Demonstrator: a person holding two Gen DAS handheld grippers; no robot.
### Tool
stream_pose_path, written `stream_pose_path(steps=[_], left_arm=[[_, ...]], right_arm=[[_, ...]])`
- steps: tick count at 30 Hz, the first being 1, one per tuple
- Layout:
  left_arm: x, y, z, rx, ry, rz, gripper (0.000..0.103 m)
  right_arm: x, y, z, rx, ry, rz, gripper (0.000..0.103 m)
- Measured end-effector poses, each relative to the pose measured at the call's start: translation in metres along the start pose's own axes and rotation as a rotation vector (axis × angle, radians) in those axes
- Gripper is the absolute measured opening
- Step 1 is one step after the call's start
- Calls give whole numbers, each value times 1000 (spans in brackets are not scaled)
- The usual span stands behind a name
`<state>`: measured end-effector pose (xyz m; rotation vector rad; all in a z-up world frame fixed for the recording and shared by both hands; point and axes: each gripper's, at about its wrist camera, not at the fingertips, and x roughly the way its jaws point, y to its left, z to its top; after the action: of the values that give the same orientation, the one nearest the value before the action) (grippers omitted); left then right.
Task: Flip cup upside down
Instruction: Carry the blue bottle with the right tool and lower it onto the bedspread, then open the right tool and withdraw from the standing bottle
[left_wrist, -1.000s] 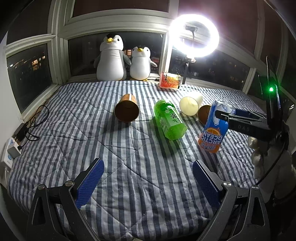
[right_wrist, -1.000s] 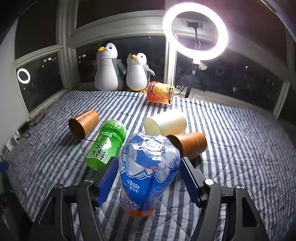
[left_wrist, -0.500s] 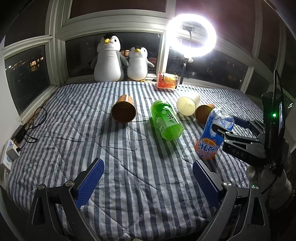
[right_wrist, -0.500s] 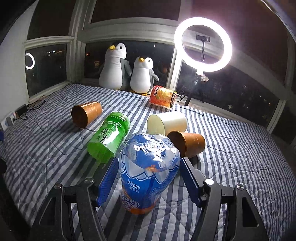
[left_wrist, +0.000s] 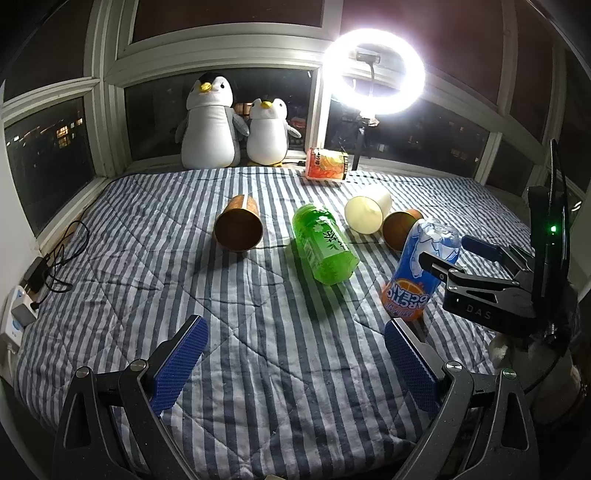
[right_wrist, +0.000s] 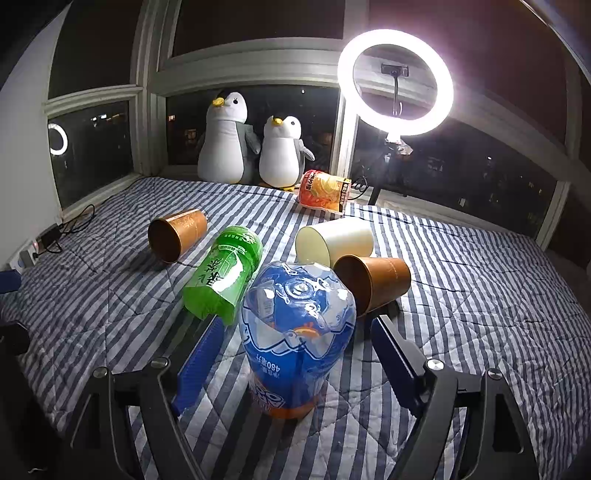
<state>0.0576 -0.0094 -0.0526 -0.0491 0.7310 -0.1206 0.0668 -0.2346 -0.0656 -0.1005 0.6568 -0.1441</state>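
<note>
The blue bottle-shaped cup (right_wrist: 299, 354) is seen standing inverted on the striped bed (right_wrist: 461, 332), its label upside down and its wider end up. It is taken to be the task's thing. It is straddled by the right gripper (right_wrist: 297, 323). The fingers (right_wrist: 199, 354) are spread wider than the cup, a strip of quilt shows on either side, and nothing is gripped. The left gripper (left_wrist: 295, 325) is held wide open over bare quilt at 9 o'clock of the cup, with nothing between its fingers.

The flip is judged as good as done, and a clean withdrawal is what is left. In the left wrist view the cup is seen leaning a little, and the quilt beneath it is soft, so it could be toppled by a light brush.

- The fingers are best kept fully spread while the gripper is drawn straight back toward 6 o'clock.
- Sideways drift is to be avoided. A brown cup (right_wrist: 373, 284) lies on its side just beside the blue one at 1 o'clock, and a green bottle (right_wrist: 221, 277) lies near at 10 o'clock.
- No downward pressure should be put on the quilt close to the cup, since a dent there would tip it.
</note>
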Motion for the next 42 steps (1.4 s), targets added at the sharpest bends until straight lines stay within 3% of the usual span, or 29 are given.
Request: stream_pose_path(steps=[18,30,42], left_arm=[[-4,-20,14,48,-68,-29,98],[-12,-27,17,72,-104,-26,100],[-28,-17,14,38,-166,25,102]], right_arm=[[-39,-8,-5,72,-19,-15,85],[-58,2,-17,122,35,27,87],[-89,19,-28,158,7,24,89]])
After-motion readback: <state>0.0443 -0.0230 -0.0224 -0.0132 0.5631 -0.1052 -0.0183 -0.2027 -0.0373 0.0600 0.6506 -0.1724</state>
